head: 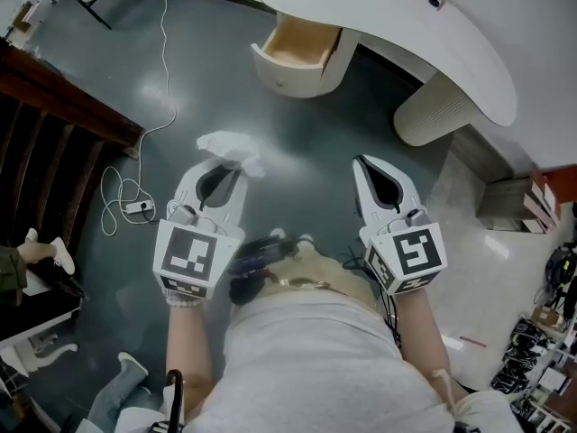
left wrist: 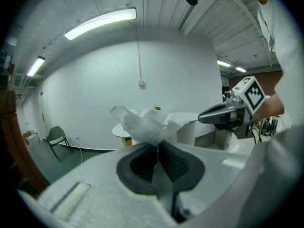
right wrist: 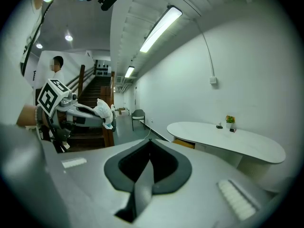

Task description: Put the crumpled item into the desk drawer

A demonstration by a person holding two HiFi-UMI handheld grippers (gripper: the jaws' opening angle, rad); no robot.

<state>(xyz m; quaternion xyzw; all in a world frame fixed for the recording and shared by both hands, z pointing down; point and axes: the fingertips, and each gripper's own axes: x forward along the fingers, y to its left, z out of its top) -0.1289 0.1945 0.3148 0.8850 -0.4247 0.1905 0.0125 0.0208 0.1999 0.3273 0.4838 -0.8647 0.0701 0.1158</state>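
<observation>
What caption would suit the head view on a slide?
Left gripper grips a crumpled white wad above the floor, open desk drawer ahead; right gripper shut, empty.

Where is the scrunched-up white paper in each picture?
Head view: the crumpled paper is left of centre, at the tip of the left gripper.
Left gripper view: the paper is in the centre, pinched between the jaws.
Right gripper view: the paper is at the left, on the other gripper's tip.
Shared landmark: the white desk, also seen at and.
</observation>
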